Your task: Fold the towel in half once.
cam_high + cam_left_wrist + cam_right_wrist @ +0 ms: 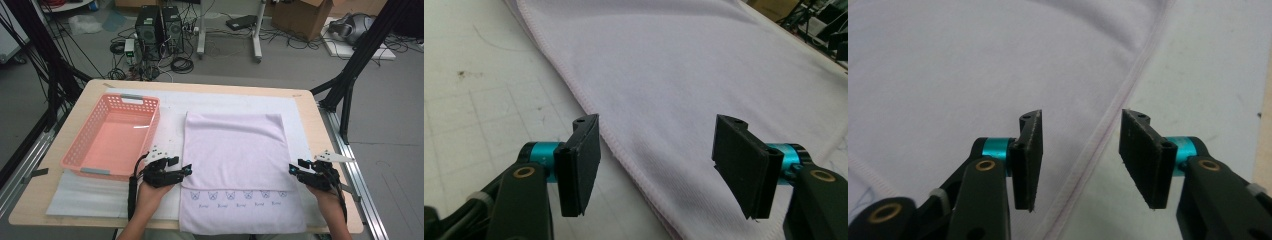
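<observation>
Towel: pale lilac cloth, lay spread flat on the white mat, a row of small printed animal faces near the edge closest to the person.
Towel position: centre of the wooden table, just right of the pink plastic basket, long sides running away from the person.
Left gripper: held at the towel's left hem, jaws pointing inward across it; jaws stood apart, nothing pressed between them.
Left gripper view: the stitched hem ran between the two black pads; one pad was over the mat, the other over the cloth.
Right gripper: held at the towel's right hem, level with the left one, jaws pointing inward; jaws stood apart, clamped on nothing.
Right gripper view: the hem passed through the gap between the pads, cloth to one side, mat to the other.
Contact: whether either gripper touched the cloth could not be told.
Basket contents: none visible.
</observation>
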Demonstrator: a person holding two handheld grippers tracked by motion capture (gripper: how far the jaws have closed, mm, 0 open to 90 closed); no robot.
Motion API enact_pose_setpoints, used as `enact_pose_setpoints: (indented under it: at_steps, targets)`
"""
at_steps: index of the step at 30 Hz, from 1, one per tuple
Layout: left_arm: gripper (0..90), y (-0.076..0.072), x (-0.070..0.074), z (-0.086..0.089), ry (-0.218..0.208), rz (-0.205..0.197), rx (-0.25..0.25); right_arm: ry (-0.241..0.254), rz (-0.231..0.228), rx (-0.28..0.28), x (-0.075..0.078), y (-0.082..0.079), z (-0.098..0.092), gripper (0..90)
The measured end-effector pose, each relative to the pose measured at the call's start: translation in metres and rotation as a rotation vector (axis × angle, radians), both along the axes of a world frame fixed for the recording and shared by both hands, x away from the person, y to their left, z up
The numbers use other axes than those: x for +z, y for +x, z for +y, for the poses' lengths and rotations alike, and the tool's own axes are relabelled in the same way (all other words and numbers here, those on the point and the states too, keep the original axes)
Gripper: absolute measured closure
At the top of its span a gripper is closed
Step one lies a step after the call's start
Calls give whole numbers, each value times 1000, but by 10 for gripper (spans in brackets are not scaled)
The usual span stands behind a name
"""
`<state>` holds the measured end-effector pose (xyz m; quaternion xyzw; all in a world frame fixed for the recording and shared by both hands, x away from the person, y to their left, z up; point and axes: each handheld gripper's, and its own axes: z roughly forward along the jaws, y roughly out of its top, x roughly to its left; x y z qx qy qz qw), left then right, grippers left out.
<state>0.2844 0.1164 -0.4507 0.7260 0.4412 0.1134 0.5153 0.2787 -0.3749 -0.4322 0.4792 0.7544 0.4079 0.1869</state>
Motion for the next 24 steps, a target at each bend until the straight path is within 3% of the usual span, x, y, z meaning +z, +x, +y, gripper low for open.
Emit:
enact_pose_setpoints:
  at_steps: [5, 8, 14, 15, 19, 24]
  targets:
    - [362, -16, 0, 4, -6, 11, -9, -42, -22, 32, 0, -20, 3, 500]
    - [435, -27, -1, 0, 9, 15, -27, -68, -18, 32, -2, -33, 0, 529]
    - [560, -42, -4, -9, 63, 57, -8, -36, -4, 28, -4, -51, -11, 679]
    - [564, -44, -5, -10, 85, 65, 1, -27, -3, 34, -4, -53, -11, 686]
    - [605, -49, -6, -11, 88, 61, 19, -9, 8, 47, -5, -59, -6, 688]
    - [633, -49, -6, -14, 110, 37, 32, -29, 29, 54, -11, -57, 4, 686]
